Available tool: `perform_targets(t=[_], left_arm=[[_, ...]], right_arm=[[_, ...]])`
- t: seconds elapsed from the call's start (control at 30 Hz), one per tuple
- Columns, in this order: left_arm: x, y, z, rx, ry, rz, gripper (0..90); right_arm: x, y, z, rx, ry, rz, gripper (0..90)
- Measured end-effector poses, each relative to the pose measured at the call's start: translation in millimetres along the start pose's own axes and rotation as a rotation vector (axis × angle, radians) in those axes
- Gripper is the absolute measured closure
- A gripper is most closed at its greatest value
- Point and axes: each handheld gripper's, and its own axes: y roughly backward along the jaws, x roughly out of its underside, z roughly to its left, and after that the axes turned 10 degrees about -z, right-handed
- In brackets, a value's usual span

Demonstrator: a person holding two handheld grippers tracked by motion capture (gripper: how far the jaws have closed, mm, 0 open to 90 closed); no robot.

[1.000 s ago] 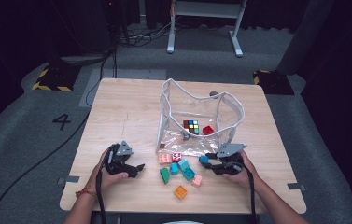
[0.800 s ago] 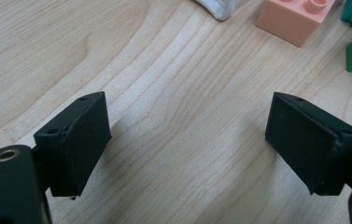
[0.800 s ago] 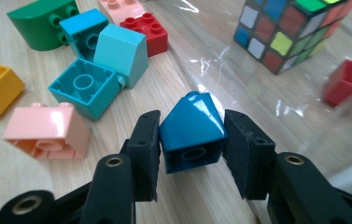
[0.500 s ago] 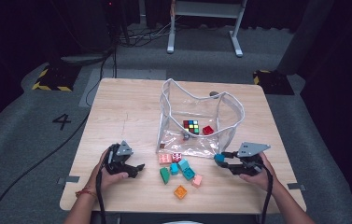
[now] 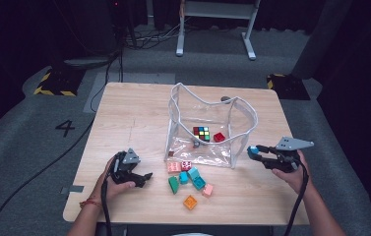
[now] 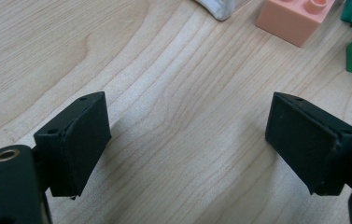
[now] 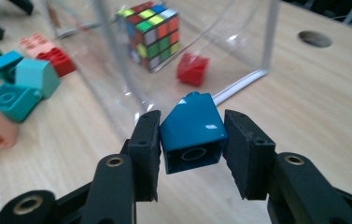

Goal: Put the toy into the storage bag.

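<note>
Right hand-held gripper (image 7: 191, 154): clamped on one blue sloped brick (image 7: 192, 133), lifted off the desk (image 5: 134, 113).
Clear bag (image 5: 207, 128): just ahead-left of it, mouth up; right hand nearer.
Left hand-held gripper (image 6: 187, 140): jaws wide, empty.
In bag: one colour cube (image 5: 201, 133), one red brick (image 5: 219, 137).
Loose bricks: about seven.

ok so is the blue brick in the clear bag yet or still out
Out. The right gripper holds the blue brick between its jaws, outside the clear bag, beside its right wall.
</note>
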Motion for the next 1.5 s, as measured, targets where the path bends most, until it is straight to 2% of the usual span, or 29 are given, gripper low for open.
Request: perform_targets(t=[0.13, 0.23, 0.5, 0.57, 0.63, 0.8, 0.93, 1.23, 1.5], left_arm=[[0.0, -0.1, 0.0, -0.002, -0.002, -0.002, 14.1], [0.1, -0.1, 0.0, -0.001, 0.0, -0.001, 14.1], [0.0, -0.1, 0.0, -0.001, -0.002, -0.002, 14.1], [0.0, -0.1, 0.0, -0.002, -0.002, -0.002, 14.1], [0.1, -0.2, -0.1, 0.001, 0.002, -0.001, 14.1], [0.0, -0.1, 0.0, -0.002, -0.002, -0.002, 14.1], [0.1, -0.6, -0.7, 0.007, 0.012, 0.001, 14.0], [0.0, -1.1, -0.9, 0.009, 0.016, -0.001, 13.8], [0.0, -1.1, -0.9, 0.009, 0.016, -0.001, 13.8]], right_arm=[[-10.6, -1.8, -12.5, 0.039, -0.004, 0.003, 58.1], [-18.3, -2.0, -19.9, 0.041, -0.022, -0.012, 58.2], [-49.3, 1.4, -37.4, 0.091, 0.008, -0.03, 58.2], [-56.6, 3.2, -41.8, 0.086, -0.001, -0.041, 58.2], [-62.4, 3.8, -45.0, 0.108, 0.007, -0.04, 58.2], [-74.1, 7.6, -52.0, 0.123, 0.01, -0.053, 58.2], [-86.1, 12.5, -57.6, 0.137, 0.007, -0.074, 58.2], [-116.2, 18.0, -54.9, 0.133, 0.041, -0.11, 58.2], [-136.4, 11.4, -47.1, 0.104, 0.089, -0.097, 58.2]])
